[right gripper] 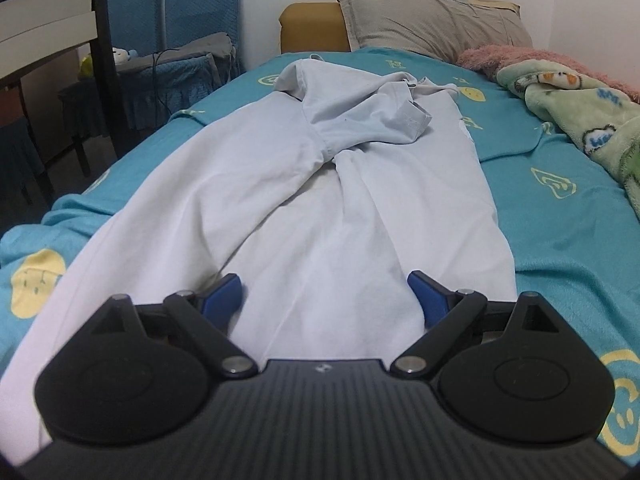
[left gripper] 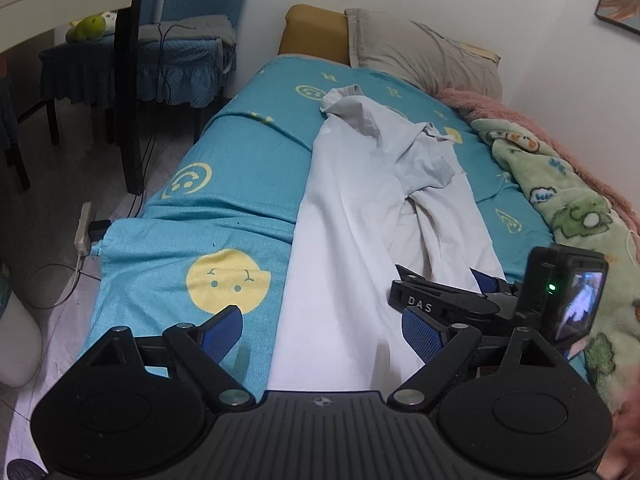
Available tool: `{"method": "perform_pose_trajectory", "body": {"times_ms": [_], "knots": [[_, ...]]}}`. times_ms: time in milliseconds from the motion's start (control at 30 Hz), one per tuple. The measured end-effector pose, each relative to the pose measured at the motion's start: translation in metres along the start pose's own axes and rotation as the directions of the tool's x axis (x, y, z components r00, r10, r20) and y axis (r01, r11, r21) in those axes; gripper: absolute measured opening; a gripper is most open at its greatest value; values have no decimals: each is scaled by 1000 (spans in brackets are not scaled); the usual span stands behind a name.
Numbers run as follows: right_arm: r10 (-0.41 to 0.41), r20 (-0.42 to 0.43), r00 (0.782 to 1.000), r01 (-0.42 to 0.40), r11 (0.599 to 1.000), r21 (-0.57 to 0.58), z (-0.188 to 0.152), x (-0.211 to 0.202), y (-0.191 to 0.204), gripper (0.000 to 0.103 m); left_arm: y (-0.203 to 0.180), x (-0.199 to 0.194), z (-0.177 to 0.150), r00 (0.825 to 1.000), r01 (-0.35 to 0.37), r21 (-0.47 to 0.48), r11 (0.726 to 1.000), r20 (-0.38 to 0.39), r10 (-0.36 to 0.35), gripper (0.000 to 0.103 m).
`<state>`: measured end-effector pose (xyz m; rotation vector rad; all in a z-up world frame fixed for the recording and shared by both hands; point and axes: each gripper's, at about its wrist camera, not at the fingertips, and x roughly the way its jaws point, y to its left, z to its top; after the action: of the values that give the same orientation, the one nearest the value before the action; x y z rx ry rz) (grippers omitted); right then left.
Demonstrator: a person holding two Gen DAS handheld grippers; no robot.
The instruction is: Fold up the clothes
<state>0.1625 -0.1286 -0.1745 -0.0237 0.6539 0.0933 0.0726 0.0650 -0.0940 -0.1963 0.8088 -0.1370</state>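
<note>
A bed with a turquoise smiley-print sheet fills the room's corner, a grey pillow and a green fleece blanket at its far side. My white shirt lies lengthwise down the middle, its upper part already flopped over itself, one sleeve crumpled near the collar. It looks light, soft and limp, so it will sag and drag unless I pinch the hem corners. My right gripper hovers low over the near hem, jaws spread wide, holding nothing. My left gripper sits at the shirt's left edge, equally wide and empty; whether either pad touches cloth I cannot quite tell
</note>
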Motion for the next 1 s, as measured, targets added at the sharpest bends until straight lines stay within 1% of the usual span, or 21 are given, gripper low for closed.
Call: {"method": "perform_pose_trajectory", "body": {"times_ms": [167, 300, 400, 700, 1000], "knots": [[1, -1, 1000, -1, 1000, 2, 1, 0, -1, 91, -9, -15, -4, 999, -8, 39, 999, 36, 7, 92], [0, 0, 1000, 0, 1000, 1, 0, 0, 0, 91, -15, -14, -4, 1000, -15, 67, 998, 22, 14, 92], [0, 0, 1000, 0, 1000, 2, 0, 0, 0, 91, -18, -15, -5, 1000, -22, 82, 996, 24, 20, 92], [1, 1, 1000, -1, 1000, 3, 1, 0, -1, 91, -16, -15, -7, 999, -37, 74, 997, 13, 36, 92], [1, 2, 1000, -1, 1000, 3, 1, -1, -1, 91, -22, -12, -8, 999, -40, 103, 994, 3, 40, 93]]}}
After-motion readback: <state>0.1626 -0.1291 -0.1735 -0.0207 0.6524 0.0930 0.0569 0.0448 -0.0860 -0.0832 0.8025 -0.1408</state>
